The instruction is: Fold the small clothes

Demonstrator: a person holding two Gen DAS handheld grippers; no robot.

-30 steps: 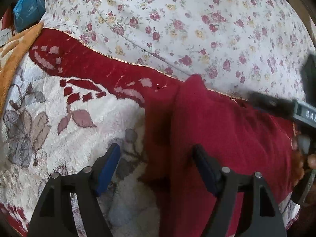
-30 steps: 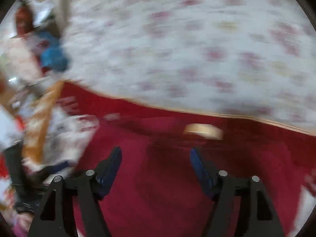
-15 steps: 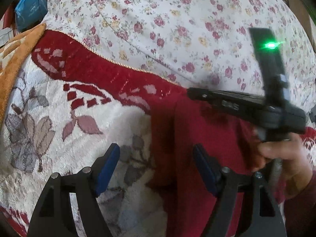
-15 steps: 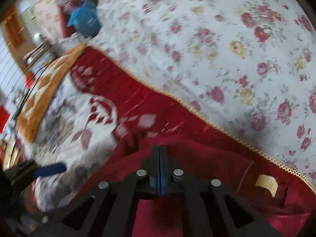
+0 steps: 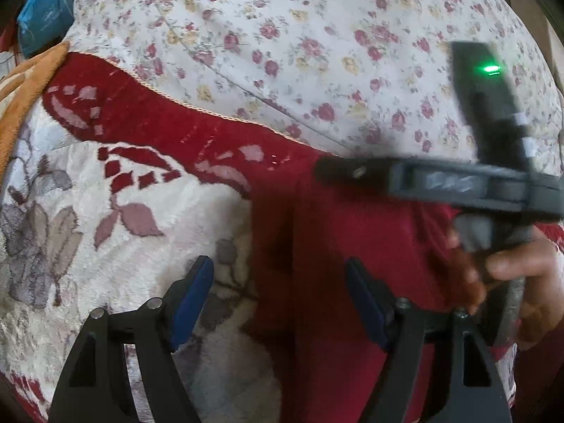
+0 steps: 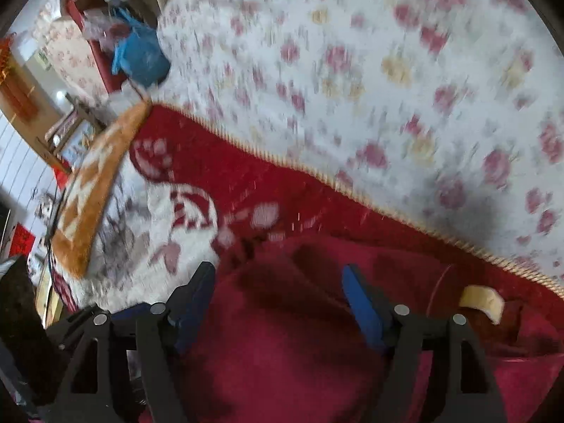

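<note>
With both my left hand-held gripper (image 5: pixel 278 299) and right hand-held gripper (image 6: pixel 278 299) spread apart and holding nothing above the red garment (image 6: pixel 282 345) lying on the blanket (image 5: pixel 105 246) on the bed, I judge a fold half made, so next I must pinch an edge.

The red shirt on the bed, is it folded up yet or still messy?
Partly folded. The red shirt shows one lengthwise crease, but in the right wrist view it still lies rumpled, its label showing.
</note>
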